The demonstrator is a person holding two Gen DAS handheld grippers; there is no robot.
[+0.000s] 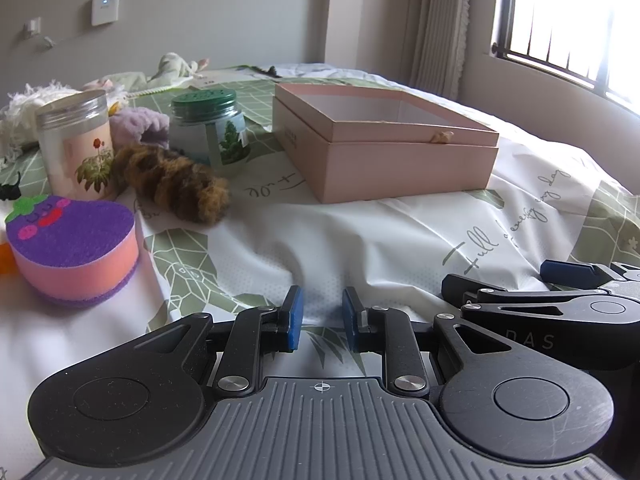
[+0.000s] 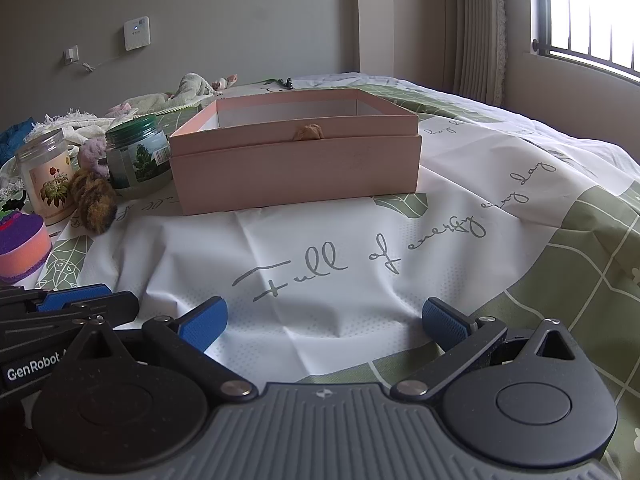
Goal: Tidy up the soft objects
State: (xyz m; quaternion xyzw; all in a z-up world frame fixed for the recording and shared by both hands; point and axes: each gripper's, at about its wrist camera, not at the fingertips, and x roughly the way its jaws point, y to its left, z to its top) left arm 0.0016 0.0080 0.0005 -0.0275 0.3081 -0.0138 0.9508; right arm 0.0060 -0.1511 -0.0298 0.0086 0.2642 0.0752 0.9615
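Resting your left gripper (image 1: 319, 317) low on the bedspread (image 1: 360, 232) with jaws narrowly parted and empty, right gripper (image 2: 324, 320) spread wide facing the pink box (image 2: 296, 168), furry brown toy (image 1: 176, 184) by the jars

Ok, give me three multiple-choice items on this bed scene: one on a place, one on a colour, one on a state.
1. What lies directly in front of the green-lidded jar?
A. brown fuzzy scrunchie
B. purple sponge
C. pink box

2. What colour is the lid of the jar with the flower label?
A. green
B. silver
C. pink

3. How do the two grippers stand?
A. both hold something
B. left gripper wider
C. right gripper wider, both empty

Answers:
1. A: the brown fuzzy scrunchie lies just before it.
2. B: its metal lid is silver.
3. C: the right jaws gape far apart, the left ones show a narrow gap, nothing between either.
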